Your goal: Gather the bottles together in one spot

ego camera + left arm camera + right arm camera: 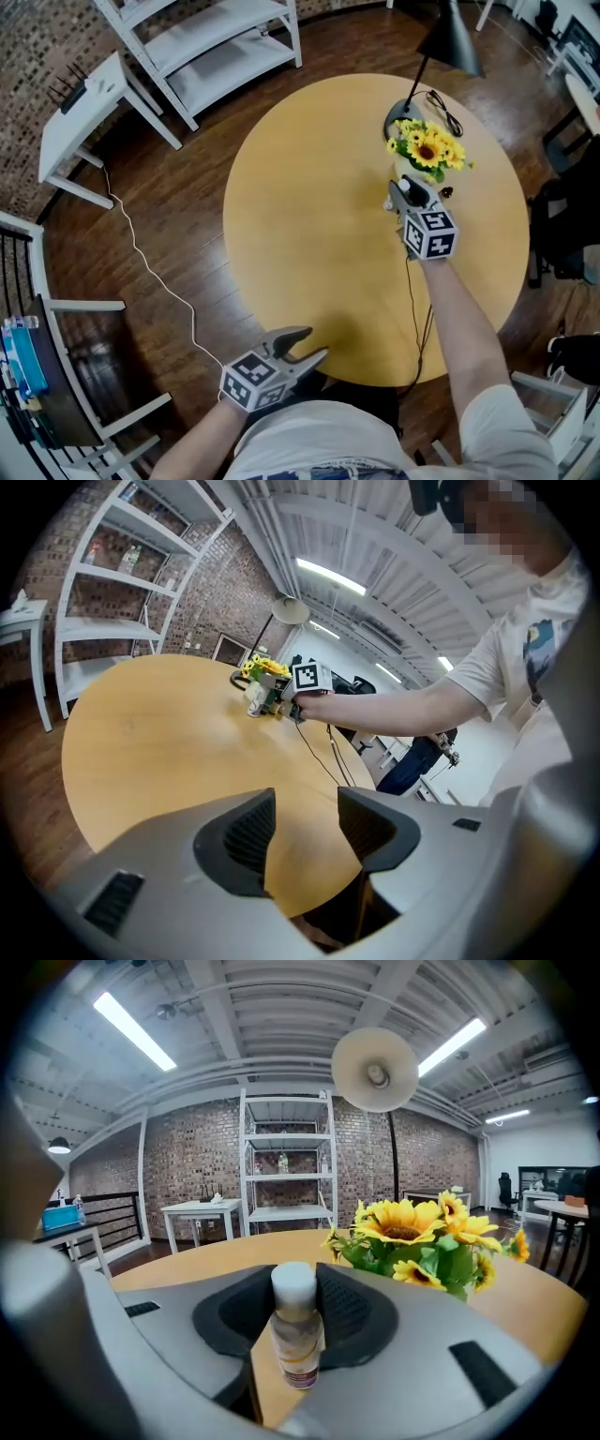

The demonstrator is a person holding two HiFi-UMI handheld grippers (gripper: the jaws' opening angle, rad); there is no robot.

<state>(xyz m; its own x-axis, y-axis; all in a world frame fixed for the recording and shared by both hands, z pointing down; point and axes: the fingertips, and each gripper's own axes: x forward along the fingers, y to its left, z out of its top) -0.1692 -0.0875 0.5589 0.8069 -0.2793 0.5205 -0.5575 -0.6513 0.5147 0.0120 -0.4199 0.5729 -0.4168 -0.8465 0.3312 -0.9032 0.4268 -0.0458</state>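
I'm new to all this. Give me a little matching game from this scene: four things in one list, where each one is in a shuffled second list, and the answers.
Things
1. small bottle
2. sunflowers
3. left hand-held gripper
4. black lamp

Places
A. at the near edge of the round table, jaws apart and empty
B. on the table just beyond the right hand-held gripper
C. clamped between the right hand-held gripper's jaws
D. base on the table's far side, behind the flowers

Pairs: 1-C, 2-B, 3-A, 4-D
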